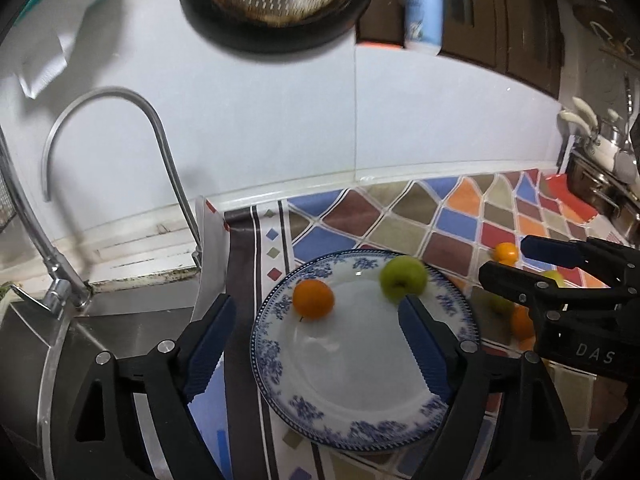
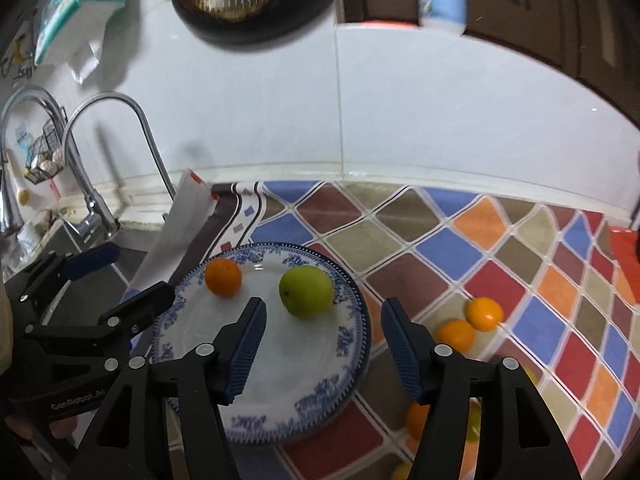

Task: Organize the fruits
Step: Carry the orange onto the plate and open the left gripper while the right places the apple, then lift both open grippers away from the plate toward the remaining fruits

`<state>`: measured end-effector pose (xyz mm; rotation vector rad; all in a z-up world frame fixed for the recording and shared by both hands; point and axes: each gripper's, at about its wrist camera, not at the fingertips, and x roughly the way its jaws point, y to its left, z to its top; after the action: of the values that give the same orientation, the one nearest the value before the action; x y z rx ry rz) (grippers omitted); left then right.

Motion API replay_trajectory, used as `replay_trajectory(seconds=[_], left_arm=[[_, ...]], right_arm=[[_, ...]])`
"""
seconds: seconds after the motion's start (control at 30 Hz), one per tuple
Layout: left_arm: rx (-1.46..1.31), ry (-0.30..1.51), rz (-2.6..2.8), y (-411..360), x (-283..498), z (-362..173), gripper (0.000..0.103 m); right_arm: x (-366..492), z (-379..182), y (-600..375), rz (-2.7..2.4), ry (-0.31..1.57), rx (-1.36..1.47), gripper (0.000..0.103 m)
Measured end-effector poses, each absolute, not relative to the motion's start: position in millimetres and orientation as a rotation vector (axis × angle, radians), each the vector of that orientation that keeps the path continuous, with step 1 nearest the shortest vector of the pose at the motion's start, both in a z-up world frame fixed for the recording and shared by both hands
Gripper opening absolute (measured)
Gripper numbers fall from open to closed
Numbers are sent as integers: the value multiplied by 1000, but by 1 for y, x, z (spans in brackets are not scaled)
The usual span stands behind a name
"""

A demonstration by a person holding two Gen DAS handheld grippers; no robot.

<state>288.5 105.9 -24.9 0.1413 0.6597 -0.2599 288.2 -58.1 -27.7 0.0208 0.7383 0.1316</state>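
Note:
A blue-and-white plate [image 1: 360,408] [image 2: 344,364] lies on the colourful tiled mat. On it sit an orange [image 1: 313,299] [image 2: 223,276] and a green apple [image 1: 402,279] [image 2: 306,290]. My left gripper [image 1: 316,344] is open and empty above the plate's left part; it also shows in the right wrist view [image 2: 120,272]. My right gripper [image 2: 322,348] is open and empty over the plate's right edge, just short of the apple; it also shows in the left wrist view [image 1: 508,260]. More oranges [image 2: 484,313] [image 2: 455,335] [image 1: 505,253] and green fruit lie on the mat right of the plate, partly hidden.
A sink [image 1: 120,328] with a curved tap [image 1: 160,136] lies left of the plate. A white folded card [image 2: 180,224] stands at the mat's left edge. A dark pan [image 1: 276,0] hangs on the wall, a bottle [image 1: 423,12] stands above. Pots [image 1: 600,176] sit far right.

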Motion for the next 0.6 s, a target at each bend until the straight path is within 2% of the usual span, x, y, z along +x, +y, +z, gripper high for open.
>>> replay_trajectory(seconds=[0.37, 0.6], left_arm=[[138, 592, -307, 81, 231, 0, 94], [128, 558, -281, 58, 202, 7, 97]], right_arm=[[217, 8, -78, 24, 614, 18, 77], [188, 18, -103, 6, 569, 5, 78]])
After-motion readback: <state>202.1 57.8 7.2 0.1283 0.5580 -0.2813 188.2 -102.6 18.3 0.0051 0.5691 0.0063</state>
